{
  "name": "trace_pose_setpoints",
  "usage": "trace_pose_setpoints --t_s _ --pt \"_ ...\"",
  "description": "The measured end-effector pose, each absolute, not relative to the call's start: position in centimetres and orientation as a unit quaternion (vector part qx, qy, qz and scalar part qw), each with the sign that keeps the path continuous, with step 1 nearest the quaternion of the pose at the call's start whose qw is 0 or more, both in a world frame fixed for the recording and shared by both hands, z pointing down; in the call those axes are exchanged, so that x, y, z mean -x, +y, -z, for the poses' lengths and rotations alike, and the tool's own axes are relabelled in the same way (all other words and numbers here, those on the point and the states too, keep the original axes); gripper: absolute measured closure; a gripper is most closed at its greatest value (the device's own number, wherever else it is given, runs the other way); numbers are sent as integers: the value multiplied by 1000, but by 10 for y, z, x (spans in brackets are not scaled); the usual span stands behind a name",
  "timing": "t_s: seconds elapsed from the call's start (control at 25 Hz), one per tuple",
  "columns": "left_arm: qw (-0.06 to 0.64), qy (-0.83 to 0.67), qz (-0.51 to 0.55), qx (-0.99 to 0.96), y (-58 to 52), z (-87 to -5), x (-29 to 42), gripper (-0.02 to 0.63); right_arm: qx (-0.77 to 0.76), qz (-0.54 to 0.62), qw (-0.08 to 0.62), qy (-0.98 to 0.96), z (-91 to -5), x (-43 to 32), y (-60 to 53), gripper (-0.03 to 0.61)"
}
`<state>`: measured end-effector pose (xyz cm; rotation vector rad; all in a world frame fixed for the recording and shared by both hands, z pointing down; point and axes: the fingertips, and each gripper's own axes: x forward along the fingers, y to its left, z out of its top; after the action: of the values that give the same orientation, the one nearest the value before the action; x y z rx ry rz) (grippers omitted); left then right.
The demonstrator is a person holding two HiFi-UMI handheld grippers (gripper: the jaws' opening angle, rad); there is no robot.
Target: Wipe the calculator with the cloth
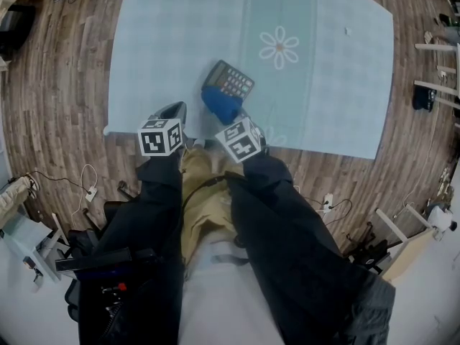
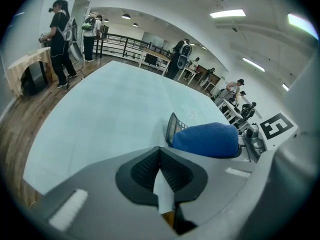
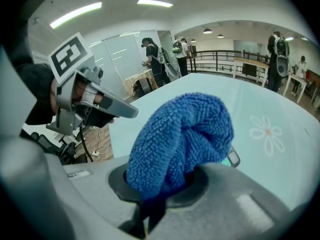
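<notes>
A dark calculator (image 1: 230, 80) lies tilted on the light blue table cover (image 1: 165, 42), near its front edge. The blue cloth (image 1: 221, 105) is bunched up against the calculator's near end, and my right gripper (image 1: 233, 119) is shut on it. In the right gripper view the cloth (image 3: 180, 139) bulges out of the jaws and hides nearly all of the calculator; only a corner (image 3: 233, 159) shows. My left gripper (image 1: 175, 110) hovers to the left of the cloth, shut with nothing in it. The left gripper view shows the calculator (image 2: 174, 128) behind the cloth (image 2: 206, 140).
A flower print (image 1: 279, 47) marks the cover beyond the calculator. Cables and a power strip (image 1: 90, 191) lie on the wooden floor at the left. White furniture (image 1: 438, 70) stands at the right. Several people stand by tables and a railing (image 2: 125, 43) in the background.
</notes>
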<state>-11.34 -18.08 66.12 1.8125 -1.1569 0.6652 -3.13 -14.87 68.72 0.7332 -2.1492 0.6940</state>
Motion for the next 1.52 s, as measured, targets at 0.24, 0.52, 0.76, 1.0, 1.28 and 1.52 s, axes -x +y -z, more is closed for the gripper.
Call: trace_pose_setpoints --t_s 0.24,0.52,0.76,1.0,1.28,1.52 --pt "428 -464 -265 -729 -181 -661 113 614 -338 -263 348 -834 -662 -10 -183 520" --pt "433 -463 -267 -726 -175 -664 115 614 -387 -227 374 -812 -664 -57 -241 520" --pt "435 -465 -266 -724 -175 -666 116 614 -377 -222 419 -796 -698 -57 -255 520" --pt "442 -468 -268 -717 -169 -671 123 614 -348 -241 432 -796 -719 -32 -239 520" --pt "445 -464 -267 -718 -169 -672 119 614 -316 -240 435 -809 -720 -15 -220 520" --pt "445 -460 -268 -720 -165 -673 116 614 -286 -247 431 -820 -720 0 -197 520"
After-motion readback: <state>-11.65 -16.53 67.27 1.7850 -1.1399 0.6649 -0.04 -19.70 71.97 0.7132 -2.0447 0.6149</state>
